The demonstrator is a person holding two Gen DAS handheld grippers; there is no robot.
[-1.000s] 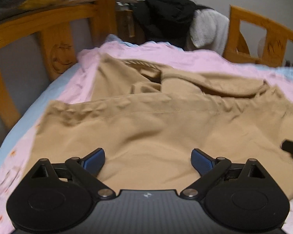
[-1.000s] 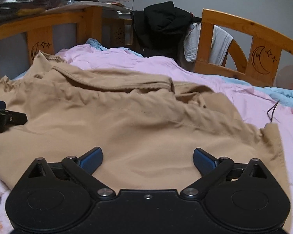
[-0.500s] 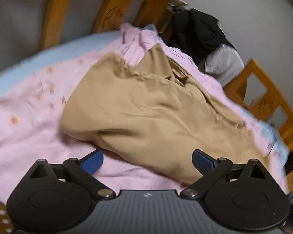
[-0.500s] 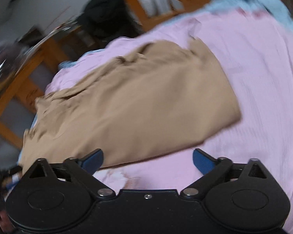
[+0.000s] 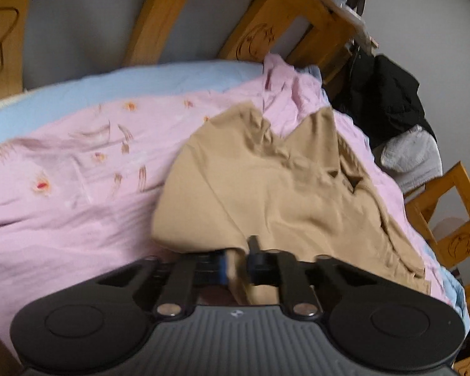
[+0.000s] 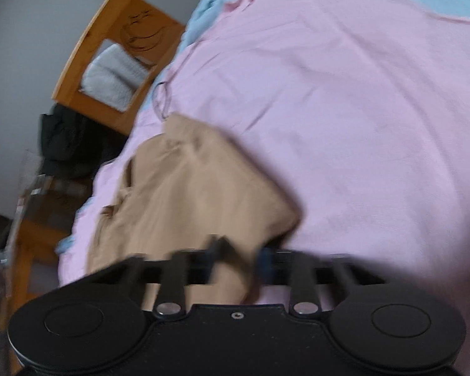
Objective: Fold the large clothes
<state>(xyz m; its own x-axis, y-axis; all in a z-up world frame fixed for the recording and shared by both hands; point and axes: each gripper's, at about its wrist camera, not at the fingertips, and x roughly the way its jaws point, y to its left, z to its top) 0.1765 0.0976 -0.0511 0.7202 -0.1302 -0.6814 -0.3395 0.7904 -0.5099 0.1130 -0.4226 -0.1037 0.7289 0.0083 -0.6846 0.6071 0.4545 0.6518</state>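
Observation:
A large tan garment (image 5: 282,194) lies crumpled on the pink sheet (image 5: 78,194) of a wooden bed. In the left wrist view its near left corner runs between the jaws of my left gripper (image 5: 238,264), which are closing and pinch the tan cloth. In the right wrist view the same tan garment (image 6: 188,194) reaches down to my right gripper (image 6: 239,261). Its jaws are closing too, with a fold of the near right corner pressed between them. Both views are tilted and blurred.
The wooden bed frame (image 5: 297,9) curves around the mattress, with another rail (image 6: 109,47) in the right wrist view. Dark clothes (image 5: 388,94) and a grey-white towel (image 5: 413,156) hang at the far end. A light blue sheet (image 5: 125,84) edges the pink one.
Both grippers were open above the garment's middle. They rolled outward to its near corners, and their jaws have come together on the tan cloth.

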